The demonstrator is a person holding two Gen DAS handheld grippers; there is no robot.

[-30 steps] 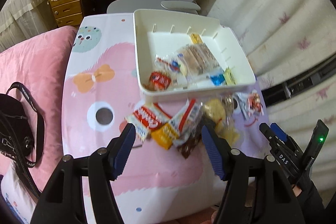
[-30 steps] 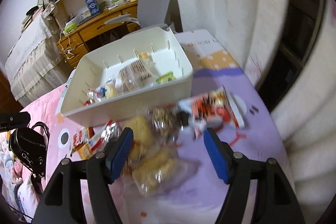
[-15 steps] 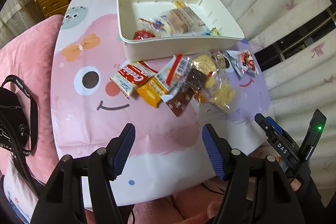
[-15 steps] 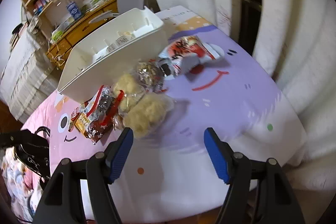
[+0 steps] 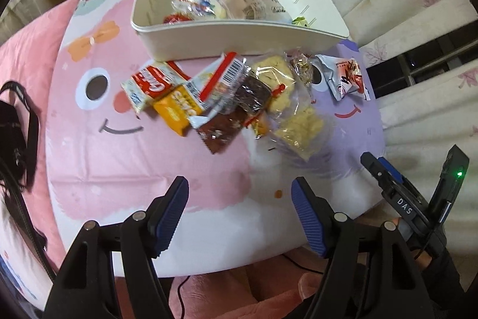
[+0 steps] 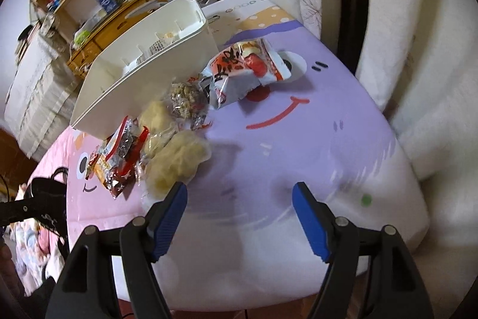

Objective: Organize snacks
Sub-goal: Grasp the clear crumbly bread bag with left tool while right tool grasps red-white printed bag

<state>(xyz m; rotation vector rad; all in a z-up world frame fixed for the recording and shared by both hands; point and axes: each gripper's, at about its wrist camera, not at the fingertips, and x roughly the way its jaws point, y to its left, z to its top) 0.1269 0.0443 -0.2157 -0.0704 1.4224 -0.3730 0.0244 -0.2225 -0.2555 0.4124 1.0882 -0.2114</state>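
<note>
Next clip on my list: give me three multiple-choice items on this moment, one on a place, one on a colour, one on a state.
1. Where is the loose pile of snacks?
A. on the cloth in front of the white bin
B. on the desk
C. on the chair

2. What colour are the pads on the gripper fingers?
A. red
B. green
C. blue

3. How is the left gripper?
A. shut on a packet
B. open, nothing between its jaws
C. shut and empty

Answers: 1 A, the packets lie on the cloth against the near wall of the white bin. 2 C, the ribbed pads are blue. 3 B, bare cloth shows between the spread jaws, which have just been opening.
</note>
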